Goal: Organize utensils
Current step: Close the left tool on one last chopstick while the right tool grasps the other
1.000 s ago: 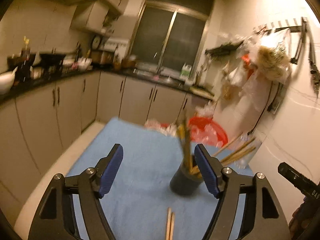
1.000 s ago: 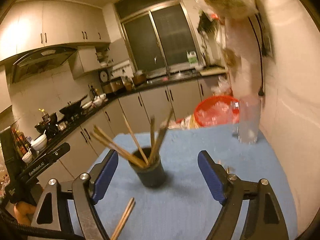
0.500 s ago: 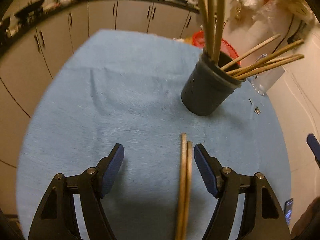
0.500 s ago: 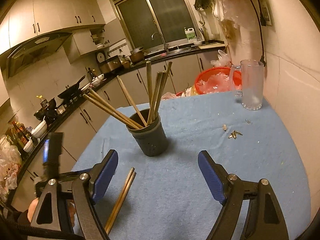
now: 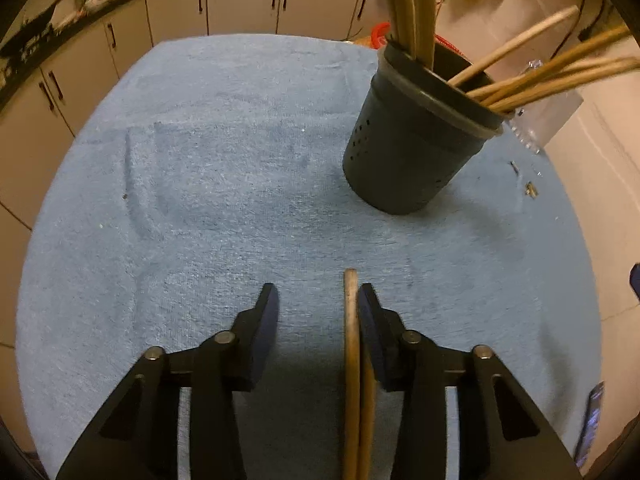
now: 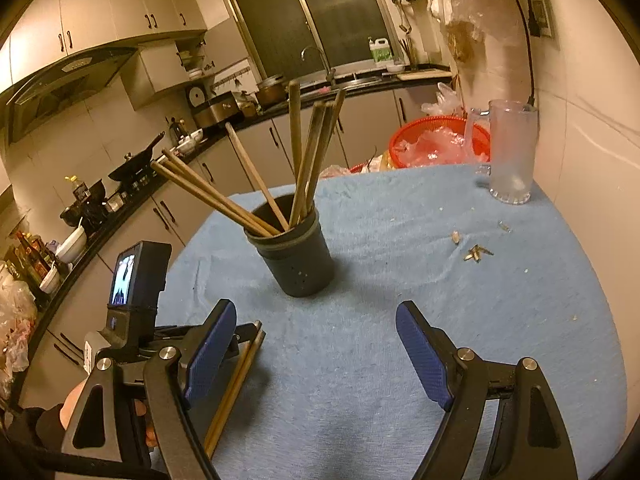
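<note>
My left fingers [image 5: 318, 312] are closing around two loose chopsticks [image 5: 352, 360] before the holder [image 5: 404, 152] (not yet pinched); right fingers [image 6: 316, 352] gape empty. Next: pinch, lift, drop in.

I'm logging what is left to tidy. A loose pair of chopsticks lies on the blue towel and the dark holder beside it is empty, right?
Not quite. The pair of chopsticks does lie on the blue towel, but the dark holder is not empty: the right wrist view shows several chopsticks standing in it, leaning apart.
</note>
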Action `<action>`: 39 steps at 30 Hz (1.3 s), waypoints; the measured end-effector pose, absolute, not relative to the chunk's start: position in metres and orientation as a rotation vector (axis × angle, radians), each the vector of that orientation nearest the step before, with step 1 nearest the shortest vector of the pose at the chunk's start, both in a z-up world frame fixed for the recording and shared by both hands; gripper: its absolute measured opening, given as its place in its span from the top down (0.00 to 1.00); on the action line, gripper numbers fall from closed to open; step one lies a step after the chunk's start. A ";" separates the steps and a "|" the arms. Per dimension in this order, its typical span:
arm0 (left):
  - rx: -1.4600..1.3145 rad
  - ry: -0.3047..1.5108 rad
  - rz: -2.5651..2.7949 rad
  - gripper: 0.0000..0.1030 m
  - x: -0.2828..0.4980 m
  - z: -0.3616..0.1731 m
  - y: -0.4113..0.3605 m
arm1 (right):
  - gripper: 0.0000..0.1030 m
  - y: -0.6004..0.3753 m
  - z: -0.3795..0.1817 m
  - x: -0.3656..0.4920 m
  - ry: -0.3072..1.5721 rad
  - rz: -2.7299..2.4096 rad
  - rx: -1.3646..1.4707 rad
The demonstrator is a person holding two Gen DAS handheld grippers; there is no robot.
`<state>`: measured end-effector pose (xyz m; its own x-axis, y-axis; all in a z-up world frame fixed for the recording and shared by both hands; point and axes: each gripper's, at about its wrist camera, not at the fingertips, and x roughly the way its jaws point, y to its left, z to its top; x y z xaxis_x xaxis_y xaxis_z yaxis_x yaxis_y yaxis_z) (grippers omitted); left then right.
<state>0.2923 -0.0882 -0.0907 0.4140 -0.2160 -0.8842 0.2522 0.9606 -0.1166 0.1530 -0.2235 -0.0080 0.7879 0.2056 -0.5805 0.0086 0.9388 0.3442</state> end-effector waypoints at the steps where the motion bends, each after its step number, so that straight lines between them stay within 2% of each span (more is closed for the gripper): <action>1: 0.045 1.102 -0.296 0.68 0.292 -0.091 -0.089 | 0.17 -0.222 -0.010 0.155 0.667 0.113 0.342; 3: 0.081 1.092 -0.295 0.78 0.290 -0.092 -0.089 | 0.17 -0.218 -0.014 0.159 0.686 0.117 0.339; 4: 0.121 1.082 -0.281 0.88 0.288 -0.092 -0.089 | 0.17 -0.214 -0.018 0.164 0.709 0.122 0.332; 5: 0.133 1.076 -0.281 0.92 0.288 -0.092 -0.086 | 0.17 -0.211 -0.020 0.166 0.723 0.125 0.330; 6: 0.122 1.078 -0.299 0.93 0.288 -0.092 -0.082 | 0.17 -0.208 -0.024 0.170 0.744 0.130 0.328; 8: 0.093 1.089 -0.329 0.94 0.286 -0.090 -0.068 | 0.23 -0.200 -0.034 0.178 0.796 0.150 0.328; 10: 0.082 1.097 -0.358 0.94 0.284 -0.090 -0.058 | 0.44 -0.190 -0.047 0.188 0.862 0.184 0.336; 13: 0.066 1.106 -0.385 0.94 0.280 -0.091 -0.039 | 0.59 -0.177 -0.062 0.201 0.937 0.234 0.369; 18: 0.019 1.122 -0.431 0.94 0.273 -0.091 -0.014 | 0.67 -0.146 -0.084 0.231 1.048 0.260 0.359; 22: -0.006 1.126 -0.452 0.93 0.268 -0.092 -0.006 | 0.69 -0.120 -0.094 0.251 1.083 0.217 0.266; 23: -0.017 1.127 -0.454 0.93 0.268 -0.092 -0.005 | 0.72 -0.117 -0.095 0.254 1.076 0.206 0.240; 25: -0.040 1.133 -0.459 0.93 0.268 -0.092 0.000 | 0.86 -0.108 -0.093 0.256 1.072 0.164 0.138; 28: -0.107 1.170 -0.462 0.93 0.272 -0.092 0.003 | 0.90 -0.107 -0.093 0.251 1.079 0.176 0.078; 35: -0.154 1.262 -0.409 0.93 0.289 -0.090 -0.001 | 0.92 -0.138 -0.094 0.238 1.155 0.219 0.118; 36: -0.144 1.264 -0.400 0.93 0.290 -0.090 -0.003 | 0.88 -0.142 -0.093 0.236 1.161 0.227 0.135; 37: -0.131 1.268 -0.386 0.93 0.291 -0.089 -0.007 | 0.72 -0.149 -0.092 0.236 1.174 0.238 0.184; 38: -0.123 1.271 -0.378 0.93 0.292 -0.089 -0.009 | 0.65 -0.150 -0.091 0.235 1.176 0.241 0.206; 39: -0.118 1.273 -0.372 0.93 0.293 -0.089 -0.011 | 0.62 -0.155 -0.087 0.234 1.165 0.239 0.227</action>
<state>0.2927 -0.0109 -0.0888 0.2428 -0.3358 -0.9101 0.2067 0.9345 -0.2897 0.2338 -0.1552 -0.0872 0.3749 0.3021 -0.8765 -0.0681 0.9518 0.2989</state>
